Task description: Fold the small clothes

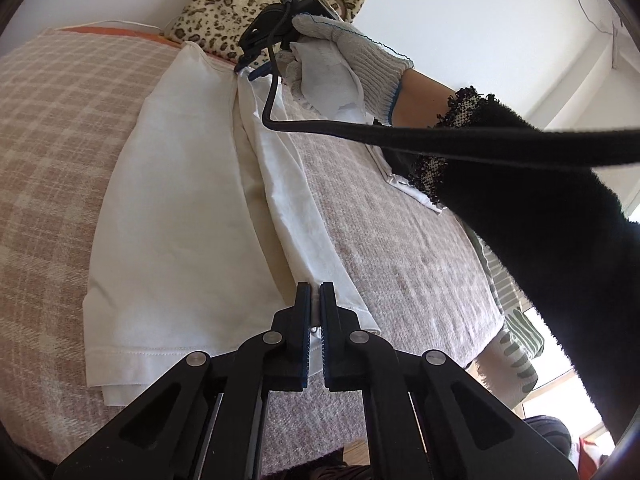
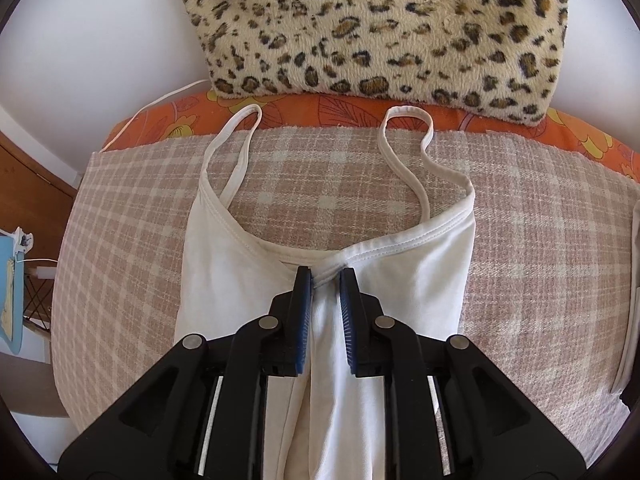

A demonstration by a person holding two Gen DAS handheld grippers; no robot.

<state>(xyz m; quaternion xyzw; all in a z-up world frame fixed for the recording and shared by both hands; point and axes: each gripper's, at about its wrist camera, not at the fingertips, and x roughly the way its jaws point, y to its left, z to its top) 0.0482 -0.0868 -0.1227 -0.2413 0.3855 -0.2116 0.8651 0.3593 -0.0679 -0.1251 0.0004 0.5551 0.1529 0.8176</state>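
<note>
A white strappy camisole (image 1: 180, 208) lies lengthwise on a pink checked blanket (image 1: 52, 128), one side folded over toward the middle. My left gripper (image 1: 315, 294) is shut on the folded edge near the hem. My right gripper (image 2: 325, 276) is shut on a pinch of cloth at the neckline of the camisole (image 2: 420, 280); it also shows at the far end in the left wrist view (image 1: 250, 70), held by a gloved hand (image 1: 344, 68). The two thin straps (image 2: 424, 148) lie flat toward the pillow.
A leopard-print pillow (image 2: 380, 28) leans on the wall behind the blanket (image 2: 540, 248). An orange flowered sheet (image 2: 320, 110) shows under it. A black cable (image 1: 440, 138) and my dark sleeve (image 1: 560, 240) cross the right side. Green striped cloth (image 1: 516, 344) hangs at the bed's edge.
</note>
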